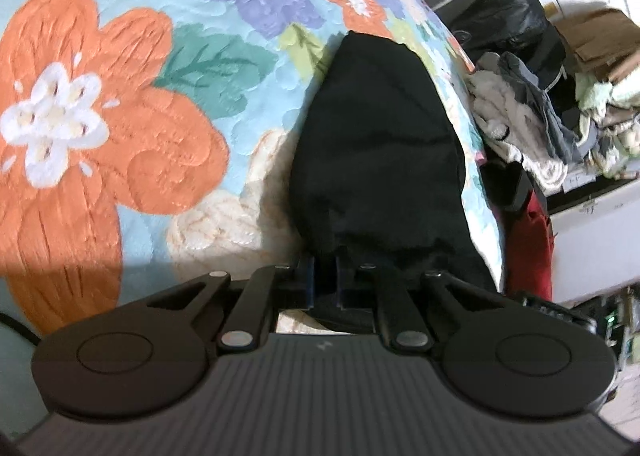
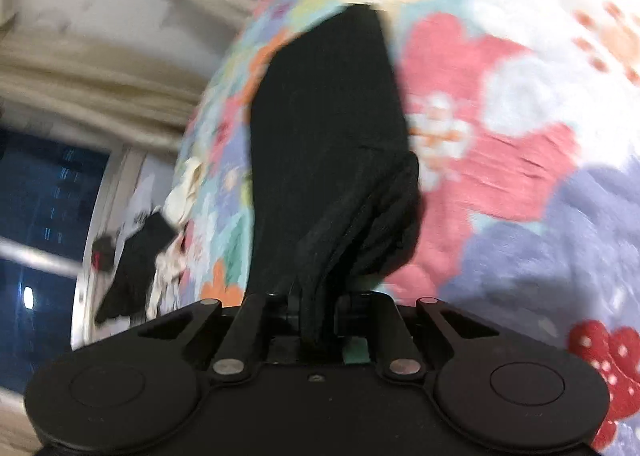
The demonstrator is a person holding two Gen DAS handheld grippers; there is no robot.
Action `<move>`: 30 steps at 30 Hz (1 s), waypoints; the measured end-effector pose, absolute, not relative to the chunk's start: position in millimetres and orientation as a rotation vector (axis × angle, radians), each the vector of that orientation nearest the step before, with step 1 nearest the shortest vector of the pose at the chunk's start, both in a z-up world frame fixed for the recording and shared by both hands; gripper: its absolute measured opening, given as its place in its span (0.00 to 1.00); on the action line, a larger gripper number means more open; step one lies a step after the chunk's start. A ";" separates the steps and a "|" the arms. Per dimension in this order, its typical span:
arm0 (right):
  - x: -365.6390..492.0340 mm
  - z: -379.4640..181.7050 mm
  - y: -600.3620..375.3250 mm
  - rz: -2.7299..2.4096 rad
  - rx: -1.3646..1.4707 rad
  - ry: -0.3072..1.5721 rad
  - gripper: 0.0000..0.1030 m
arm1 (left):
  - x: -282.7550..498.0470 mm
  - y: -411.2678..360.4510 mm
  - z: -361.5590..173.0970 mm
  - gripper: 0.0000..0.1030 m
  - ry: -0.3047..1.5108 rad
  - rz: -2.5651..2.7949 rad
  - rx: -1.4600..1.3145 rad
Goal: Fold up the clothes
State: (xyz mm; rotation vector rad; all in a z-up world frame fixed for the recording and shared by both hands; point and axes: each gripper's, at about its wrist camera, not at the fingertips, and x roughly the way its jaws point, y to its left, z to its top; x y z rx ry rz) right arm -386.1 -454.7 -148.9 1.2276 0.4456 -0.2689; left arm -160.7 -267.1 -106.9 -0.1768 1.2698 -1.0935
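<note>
A black garment [image 1: 376, 144] lies stretched along the flowered quilt [image 1: 120, 104] near the bed's right edge. My left gripper [image 1: 326, 276] is shut on its near end, the cloth bunched between the fingers. In the right wrist view the same black garment [image 2: 324, 128] runs away from me over the quilt [image 2: 500, 136], with a folded, ribbed edge hanging near the fingers. My right gripper [image 2: 316, 308] is shut on that edge. The fingertips of both grippers are buried in the cloth.
Beside the bed's right edge a heap of pale and grey clothes [image 1: 532, 128] sits by a black bag [image 1: 504, 20] and something red [image 1: 536, 248]. In the right wrist view, black and white clothes [image 2: 152, 260] hang at the bed's left edge by a dark window [image 2: 44, 208].
</note>
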 end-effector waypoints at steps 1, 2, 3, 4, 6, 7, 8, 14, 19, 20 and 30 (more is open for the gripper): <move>-384.4 -142.6 -451.6 -0.244 1.197 0.441 0.14 | -160.6 -264.0 -98.9 0.08 1.251 -1.113 -0.168; -386.5 -133.9 -448.2 -0.209 1.182 0.425 0.14 | -160.5 -260.9 -90.9 0.08 1.233 -1.132 -0.159; -388.8 -125.4 -444.7 -0.176 1.168 0.410 0.14 | -160.5 -256.8 -83.3 0.08 1.217 -1.151 -0.158; -392.0 -117.5 -440.4 -0.148 1.157 0.404 0.14 | -160.6 -250.5 -75.4 0.08 1.207 -1.174 -0.167; -399.1 -106.8 -432.0 -0.109 1.166 0.412 0.14 | -161.5 -236.8 -65.3 0.08 1.215 -1.212 -0.205; -403.1 -104.9 -428.5 -0.099 1.180 0.418 0.14 | -163.2 -231.2 -64.1 0.08 1.229 -1.223 -0.219; -407.3 -105.3 -424.4 -0.089 1.203 0.423 0.14 | -165.3 -226.2 -63.9 0.08 1.244 -1.230 -0.229; -414.7 -124.6 -420.2 -0.047 1.336 0.451 0.14 | -175.9 -232.7 -72.4 0.08 1.276 -1.225 -0.159; -403.2 -128.6 -462.5 -0.050 1.432 0.389 0.14 | -156.3 -276.7 -61.9 0.08 1.267 -1.249 -0.158; -400.7 -129.0 -474.2 -0.054 1.446 0.371 0.14 | -152.9 -288.9 -54.9 0.08 1.241 -1.261 -0.147; -372.3 -144.4 -554.2 -0.161 1.493 0.376 0.16 | -122.5 -381.4 -68.2 0.08 1.180 -1.162 -0.083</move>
